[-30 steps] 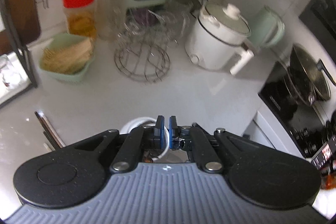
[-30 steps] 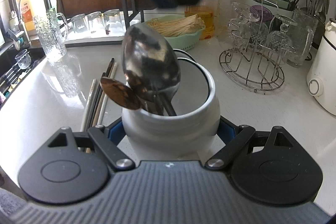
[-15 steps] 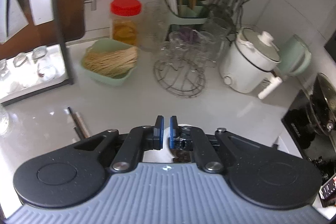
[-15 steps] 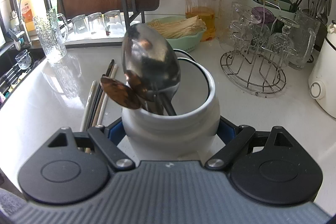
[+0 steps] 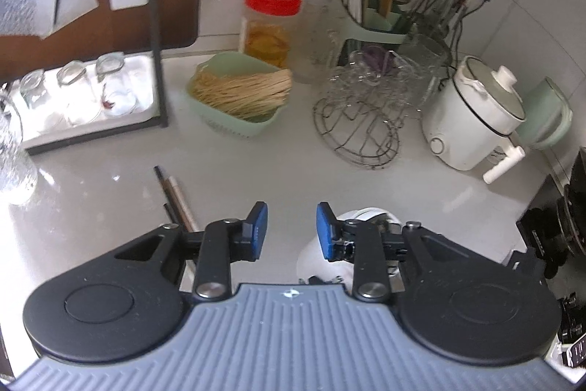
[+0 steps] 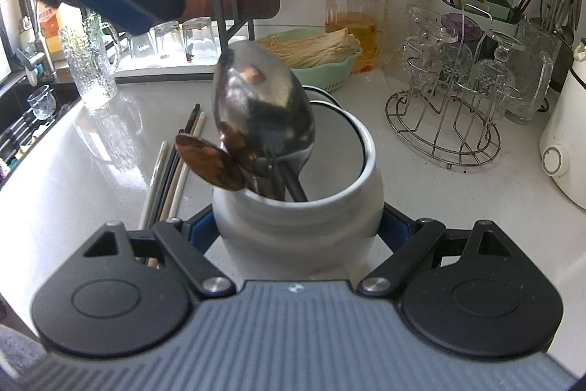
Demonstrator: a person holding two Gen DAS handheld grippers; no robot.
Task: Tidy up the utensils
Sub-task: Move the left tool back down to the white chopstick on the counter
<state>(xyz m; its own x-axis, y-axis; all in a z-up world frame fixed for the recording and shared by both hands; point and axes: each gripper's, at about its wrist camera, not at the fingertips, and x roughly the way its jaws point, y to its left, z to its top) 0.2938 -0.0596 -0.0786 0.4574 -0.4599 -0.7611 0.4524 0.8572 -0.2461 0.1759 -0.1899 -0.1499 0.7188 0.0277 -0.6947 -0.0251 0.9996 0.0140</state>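
**Jar steadied, left tongs opening toward the chopsticks**

The right gripper (image 6: 298,229) clamps the white ceramic jar (image 6: 296,204) by its shoulder, pads pressed on either side; the jar stands upright on the counter (image 6: 403,193) directly ahead of these tongs, with a large steel spoon (image 6: 263,120) and a brown wooden spoon (image 6: 210,162) leaning out of its mouth. The left gripper (image 5: 291,231) holds nothing; its jaws have just been opening, and only bare counter shows between the blue pads (image 5: 258,231). The loose chopsticks (image 5: 175,196) lie flat just ahead and to the left of the left tongs; from the right tongs they lie touching or nearly touching the jar's left flank, I cannot tell which.

Judging by this, the spoons are done and the chopsticks come next; the left tongs would need to drop lower and swing leftward, line their pads across the thin sticks, and close low enough to pinch them off the smooth counter, while the right keeps the jar from tipping.
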